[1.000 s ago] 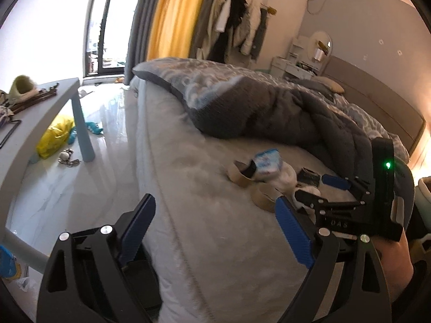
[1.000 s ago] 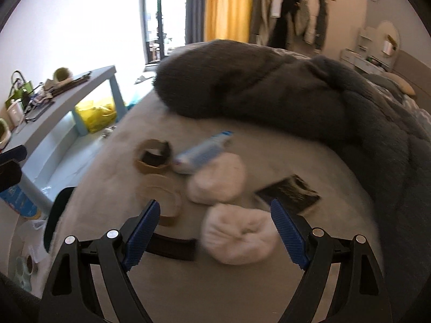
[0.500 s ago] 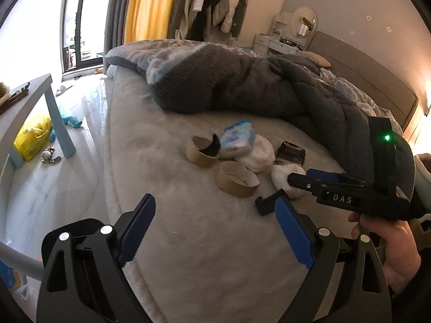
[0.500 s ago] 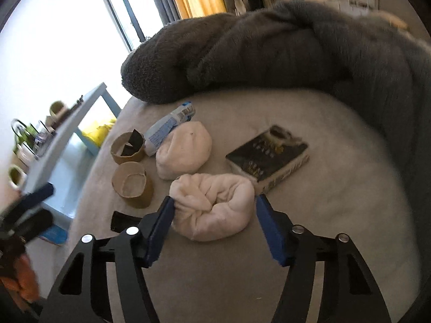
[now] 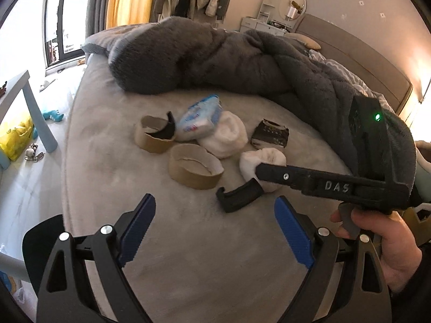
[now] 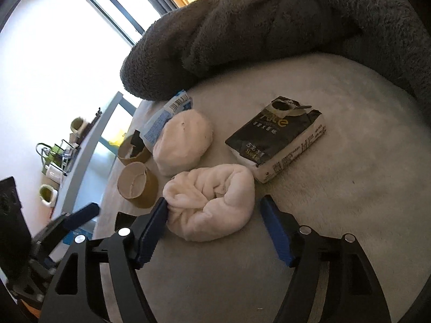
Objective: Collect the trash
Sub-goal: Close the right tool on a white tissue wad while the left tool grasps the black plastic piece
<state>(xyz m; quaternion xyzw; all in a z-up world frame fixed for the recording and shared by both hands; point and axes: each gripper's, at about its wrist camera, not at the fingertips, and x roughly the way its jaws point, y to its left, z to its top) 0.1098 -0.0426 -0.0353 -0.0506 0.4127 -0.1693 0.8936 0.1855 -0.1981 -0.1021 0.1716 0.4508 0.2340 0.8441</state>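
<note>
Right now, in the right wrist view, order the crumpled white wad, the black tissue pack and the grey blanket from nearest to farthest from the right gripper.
1. Crumpled white wad: between the right gripper's opening jaws, touching the left one.
2. Black tissue pack: just beyond the wad, to the right.
3. Grey blanket: heaped across the far side of the bed.

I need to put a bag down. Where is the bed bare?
Bare: the sheet between the left gripper and the tape rolls; also right of the black pack, up to the blanket. Crowded: rolls, wads, packs.
</note>
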